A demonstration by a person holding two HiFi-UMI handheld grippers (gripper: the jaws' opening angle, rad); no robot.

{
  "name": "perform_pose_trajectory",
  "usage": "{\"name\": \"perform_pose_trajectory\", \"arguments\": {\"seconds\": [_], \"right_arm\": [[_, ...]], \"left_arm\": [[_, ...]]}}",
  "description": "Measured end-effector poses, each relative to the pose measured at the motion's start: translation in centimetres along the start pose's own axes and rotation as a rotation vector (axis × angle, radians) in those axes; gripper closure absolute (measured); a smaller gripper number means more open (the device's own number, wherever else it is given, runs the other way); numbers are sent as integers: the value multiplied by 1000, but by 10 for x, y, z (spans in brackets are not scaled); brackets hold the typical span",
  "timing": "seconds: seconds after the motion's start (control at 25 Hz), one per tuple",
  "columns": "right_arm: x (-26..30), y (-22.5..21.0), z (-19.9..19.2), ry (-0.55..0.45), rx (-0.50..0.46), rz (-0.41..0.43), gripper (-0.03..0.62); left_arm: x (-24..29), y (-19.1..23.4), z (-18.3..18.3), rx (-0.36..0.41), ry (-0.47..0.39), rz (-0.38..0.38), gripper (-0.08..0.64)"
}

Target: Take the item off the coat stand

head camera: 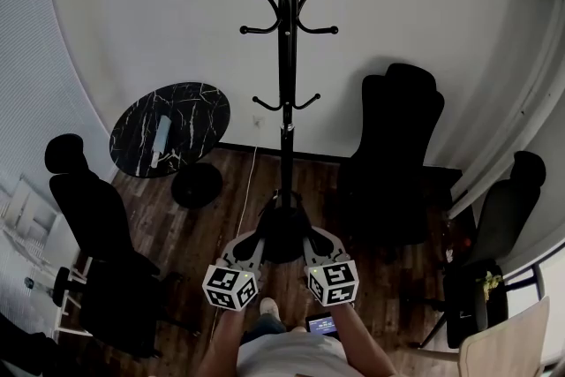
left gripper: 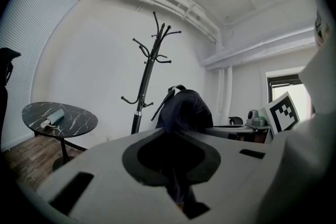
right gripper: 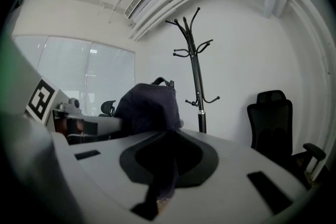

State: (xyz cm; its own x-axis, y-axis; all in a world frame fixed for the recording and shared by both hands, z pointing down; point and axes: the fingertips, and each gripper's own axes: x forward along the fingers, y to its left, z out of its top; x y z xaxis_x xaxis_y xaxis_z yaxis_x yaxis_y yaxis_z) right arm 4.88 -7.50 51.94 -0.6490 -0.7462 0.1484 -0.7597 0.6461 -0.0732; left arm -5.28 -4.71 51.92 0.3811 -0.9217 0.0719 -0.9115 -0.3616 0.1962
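Observation:
The black coat stand [head camera: 286,57] rises in front of me against the white wall, and its hooks are bare. A dark navy bag [head camera: 282,236] with a top strap hangs off the stand, low in front of the pole's base, held between both grippers. My left gripper [head camera: 253,245] is shut on the bag's fabric from the left, and my right gripper [head camera: 312,243] is shut on it from the right. In the left gripper view the bag [left gripper: 184,108] bulges above the gripper [left gripper: 175,136], with the stand [left gripper: 147,81] behind. The right gripper view shows the bag [right gripper: 149,107] above the gripper [right gripper: 170,136], and the stand [right gripper: 197,76] beyond.
A round black marble table [head camera: 190,115] with a pale roll on it stands to the left of the stand. Black office chairs sit at the left [head camera: 88,207], right of the pole [head camera: 397,154] and far right [head camera: 499,225]. The floor is dark wood.

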Motion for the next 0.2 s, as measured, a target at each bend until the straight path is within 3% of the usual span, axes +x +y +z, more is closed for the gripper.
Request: {"name": "perform_pose_trajectory", "arguments": {"seconds": [0.2], "right_arm": [[2, 3, 0, 1, 5, 3, 566]], "left_arm": [[-2, 4, 1, -1, 1, 2, 530]]}}
